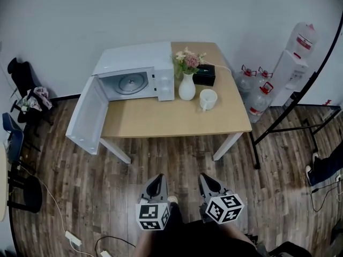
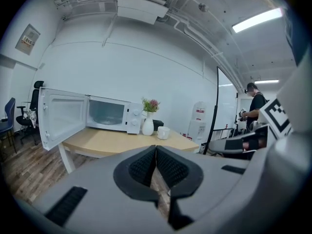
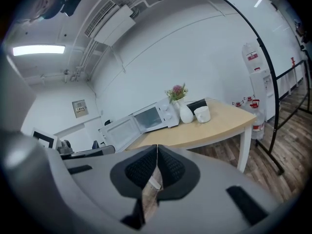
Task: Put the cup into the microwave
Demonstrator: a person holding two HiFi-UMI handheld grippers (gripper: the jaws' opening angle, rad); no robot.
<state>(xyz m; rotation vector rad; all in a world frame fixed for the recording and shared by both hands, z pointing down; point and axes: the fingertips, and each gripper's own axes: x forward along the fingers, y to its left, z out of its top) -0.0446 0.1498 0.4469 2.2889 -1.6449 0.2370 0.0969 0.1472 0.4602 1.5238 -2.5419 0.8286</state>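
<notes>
A white cup (image 1: pixel 208 99) stands on the wooden table (image 1: pixel 161 119), right of a white vase with flowers (image 1: pixel 187 85). The white microwave (image 1: pixel 136 74) sits at the table's back left with its door (image 1: pixel 86 116) swung wide open and its cavity empty. Both grippers hang over the floor well short of the table's front edge. My left gripper (image 1: pixel 157 180) is shut with nothing in it, and so is my right gripper (image 1: pixel 206 178). The cup (image 2: pixel 163 132) shows far off in the left gripper view, and the cup (image 3: pixel 202 114) likewise in the right gripper view.
A black box (image 1: pixel 204 75) lies behind the cup. Water bottles (image 1: pixel 256 92) and a dispenser (image 1: pixel 295 63) stand right of the table, with a black metal frame (image 1: pixel 300 98) beside them. Chairs (image 1: pixel 19 127) are at the left. A person (image 2: pixel 253 106) stands far right in the left gripper view.
</notes>
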